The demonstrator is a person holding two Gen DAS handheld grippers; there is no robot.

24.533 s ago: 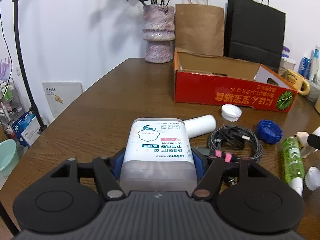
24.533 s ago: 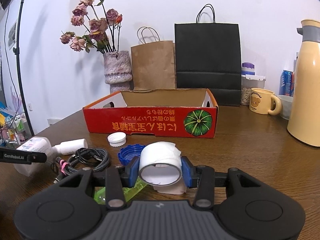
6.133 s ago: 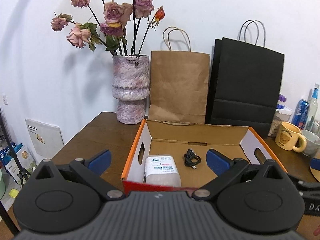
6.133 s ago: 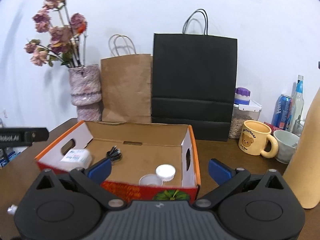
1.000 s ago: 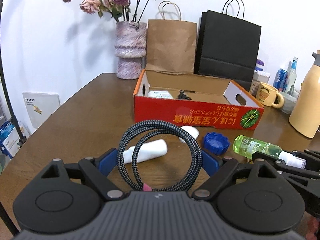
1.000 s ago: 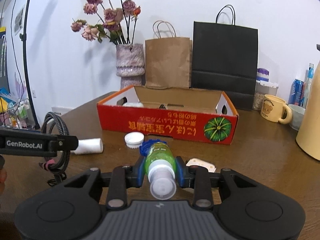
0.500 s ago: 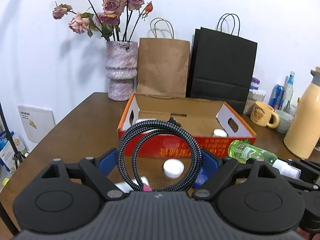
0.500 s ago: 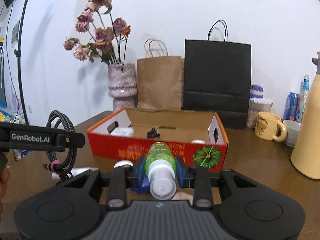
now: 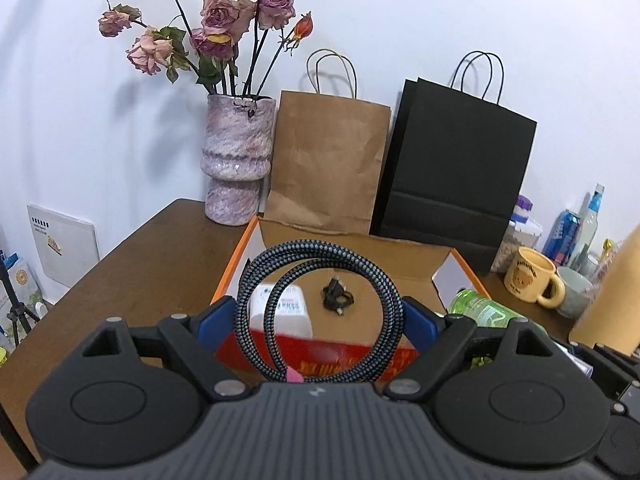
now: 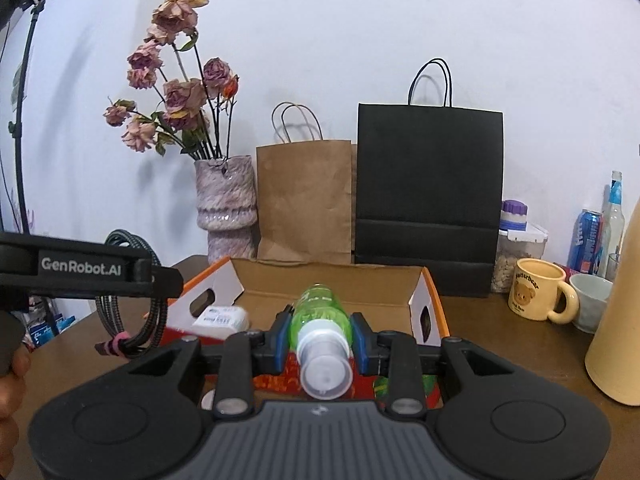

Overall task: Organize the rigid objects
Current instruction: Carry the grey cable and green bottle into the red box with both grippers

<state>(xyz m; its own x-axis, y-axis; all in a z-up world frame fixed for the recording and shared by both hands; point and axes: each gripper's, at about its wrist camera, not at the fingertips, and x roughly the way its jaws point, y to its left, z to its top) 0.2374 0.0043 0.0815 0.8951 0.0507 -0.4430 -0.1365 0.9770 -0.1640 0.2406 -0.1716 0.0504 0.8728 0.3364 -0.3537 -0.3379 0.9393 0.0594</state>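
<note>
Two loaded grippers hang over the wooden table (image 9: 152, 256), both facing the red cardboard box (image 10: 434, 304), whose open floor already carries a white cotton-bud pack (image 9: 288, 304) at its left end and a small black cable (image 9: 338, 294) near the middle. Left gripper (image 9: 316, 322): clamped on a coiled braided cable (image 9: 384, 280) held upright above the box's near wall. Right gripper (image 10: 320, 338): clenched on a green bottle (image 10: 320, 308), cap toward the camera, body pointing into the box. Risks, as judged: on release the springy coil may catch the near wall and tip outward; the round bottle may roll against the pack.
</note>
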